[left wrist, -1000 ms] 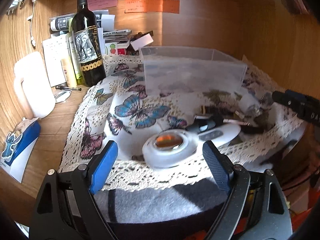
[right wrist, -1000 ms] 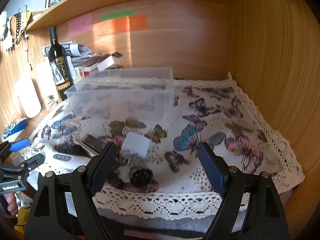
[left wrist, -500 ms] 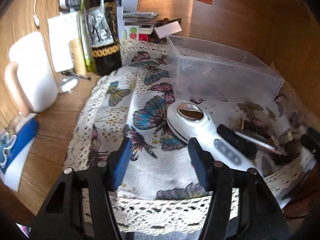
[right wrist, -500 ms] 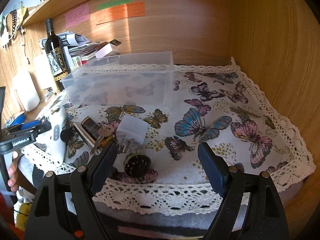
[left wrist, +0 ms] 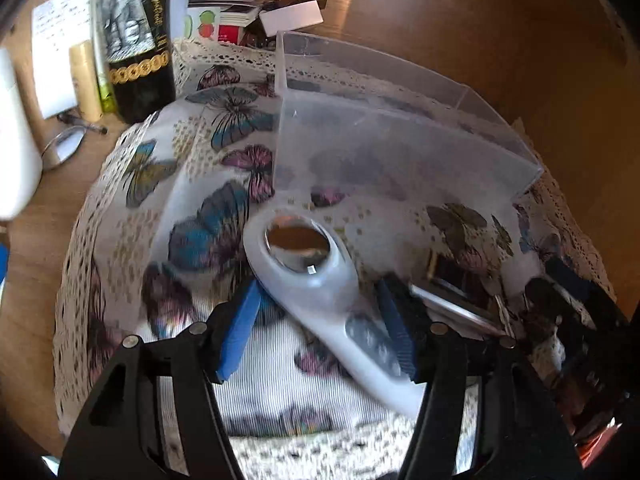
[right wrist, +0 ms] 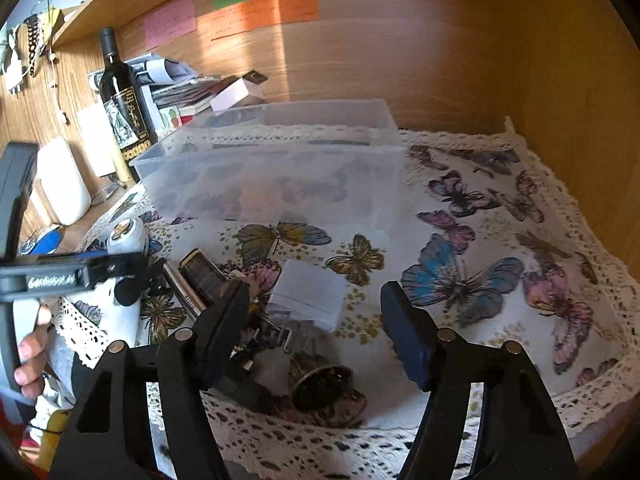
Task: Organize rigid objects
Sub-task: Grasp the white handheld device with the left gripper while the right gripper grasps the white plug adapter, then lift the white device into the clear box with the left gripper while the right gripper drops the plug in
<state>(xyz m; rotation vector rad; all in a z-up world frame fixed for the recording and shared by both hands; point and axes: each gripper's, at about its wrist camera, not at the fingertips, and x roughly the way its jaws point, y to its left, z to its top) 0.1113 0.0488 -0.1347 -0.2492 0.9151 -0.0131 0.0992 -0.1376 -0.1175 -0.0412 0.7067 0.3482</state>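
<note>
- Butterfly-print cloth [right wrist: 500, 240] with a lace edge covers the shelf.
- Clear plastic bin [left wrist: 400, 132] sits on the cloth toward the back wall, a dark wine bottle [left wrist: 136, 40] off to its left.
- Left gripper [left wrist: 320, 316]: jaws apart, straddling the white handheld magnifier [left wrist: 316, 276], which lies flat in front of the bin; whether the pads touch it I cannot tell.
- Right gripper [right wrist: 316, 320]: jaws wide apart, hanging over the white plug adapter [right wrist: 308, 292], gripping nothing.
- Beside the adapter, a small dark round piece [right wrist: 320, 384] near the lace edge.
</note>
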